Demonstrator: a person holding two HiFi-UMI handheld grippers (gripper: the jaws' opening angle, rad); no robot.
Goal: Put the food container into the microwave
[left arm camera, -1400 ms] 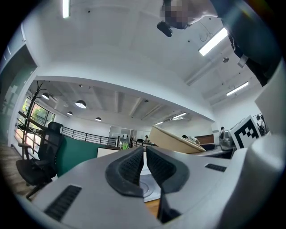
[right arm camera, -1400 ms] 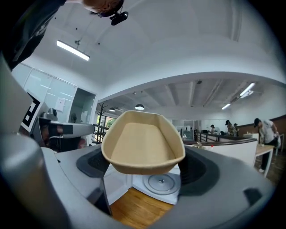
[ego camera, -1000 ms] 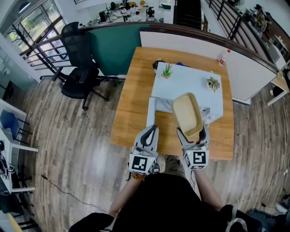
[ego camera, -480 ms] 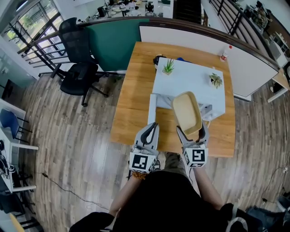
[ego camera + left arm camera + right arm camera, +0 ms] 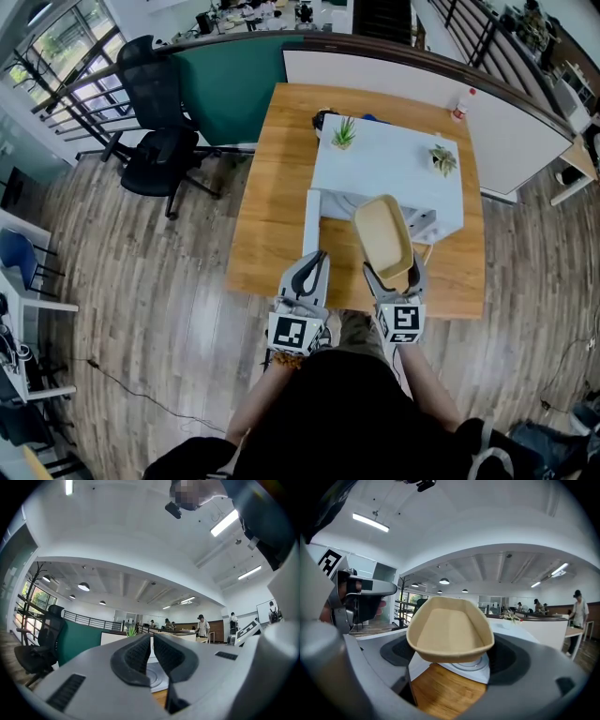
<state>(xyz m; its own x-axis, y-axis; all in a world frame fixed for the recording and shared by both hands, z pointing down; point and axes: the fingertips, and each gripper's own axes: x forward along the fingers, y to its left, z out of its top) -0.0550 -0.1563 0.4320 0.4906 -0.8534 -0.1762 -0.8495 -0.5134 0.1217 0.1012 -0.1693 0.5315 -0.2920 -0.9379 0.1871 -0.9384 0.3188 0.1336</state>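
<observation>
Where the person's forearms reach out at the bottom of the head view, items are listed nearest first.

1. Left gripper [image 5: 316, 262]: jaws closed together, nothing between them; held over the near edge of the table, just left of the other gripper.
2. Right gripper [image 5: 397, 279]: jaws clamped on the near end of the food container.
3. Food container [image 5: 382, 234]: tan, oblong, open-topped, nothing inside; held in the air above the front part of the table, its far end pointing at the microwave's open front, not yet inside.
4. Table [image 5: 270, 192]: wooden, rectangular, carrying the microwave.
5. Microwave [image 5: 394, 173]: white, with its door [image 5: 310, 222] swung open on the left side; a round turntable [image 5: 472, 663] shows beneath the held container in the right gripper view.
6. Two small potted plants on the microwave's top, one at the far left [image 5: 344, 136], one at the right [image 5: 441, 161].
7. Bottle [image 5: 459, 106]: white, at the table's far right corner.
8. Partition [image 5: 234, 89]: green and white, behind the table.
9. Office chair [image 5: 155, 141]: black, well left of the table.
</observation>
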